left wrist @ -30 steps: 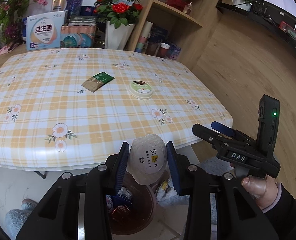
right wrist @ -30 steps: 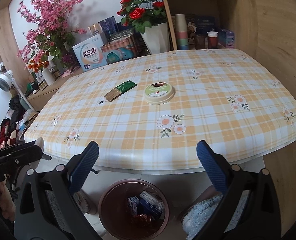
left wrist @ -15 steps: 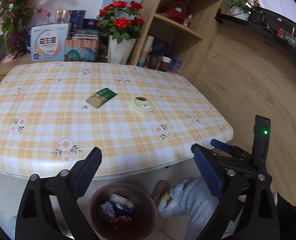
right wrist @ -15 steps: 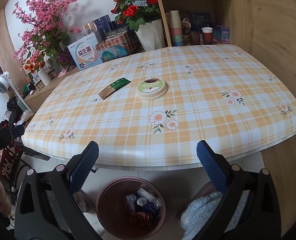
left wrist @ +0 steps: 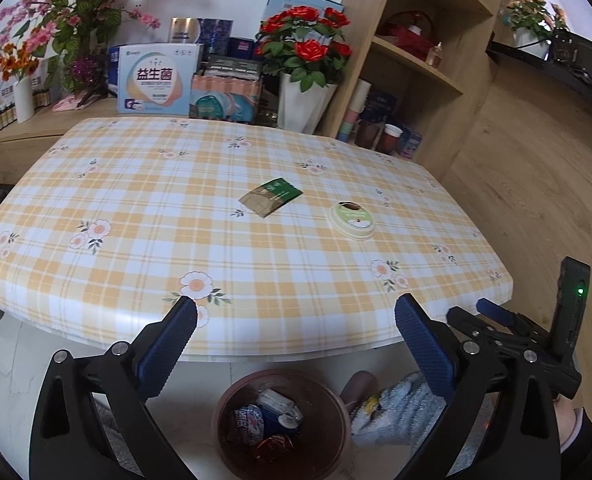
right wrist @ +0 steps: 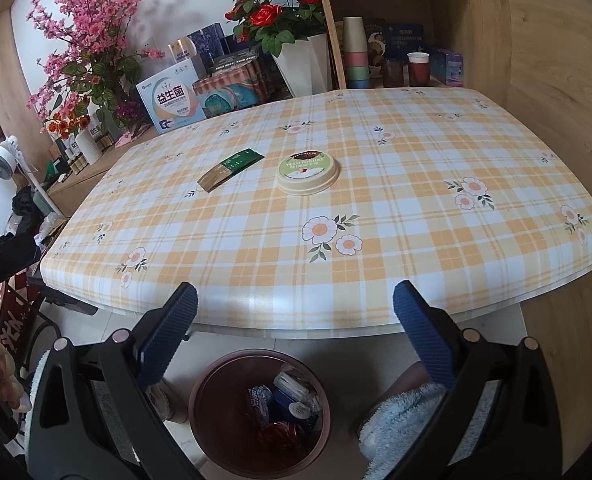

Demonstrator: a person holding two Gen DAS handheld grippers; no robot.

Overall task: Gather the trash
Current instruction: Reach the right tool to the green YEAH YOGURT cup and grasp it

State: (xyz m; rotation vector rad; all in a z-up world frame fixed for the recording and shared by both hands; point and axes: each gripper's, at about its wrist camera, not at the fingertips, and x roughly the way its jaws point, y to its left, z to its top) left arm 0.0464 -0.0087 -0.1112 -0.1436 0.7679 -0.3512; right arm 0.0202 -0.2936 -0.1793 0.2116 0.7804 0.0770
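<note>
Under the table (left wrist: 255,332) a cup is now seen dropped in the bin (left wrist: 328,400); the left gripper (left wrist: 296,316) is being opened, emptied; the right gripper (right wrist: 296,304) is held open; a packet (left wrist: 270,196) and lid (left wrist: 352,220) are left.

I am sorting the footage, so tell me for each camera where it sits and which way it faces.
Left wrist: on the left hand-held gripper, facing down over the table; its opening, empty jaws and the right hand-held gripper show.
Right wrist: on the right hand-held gripper, facing the table from its near edge; wide empty jaws show.
Shared: green packet, round lid, trash bin.
</note>
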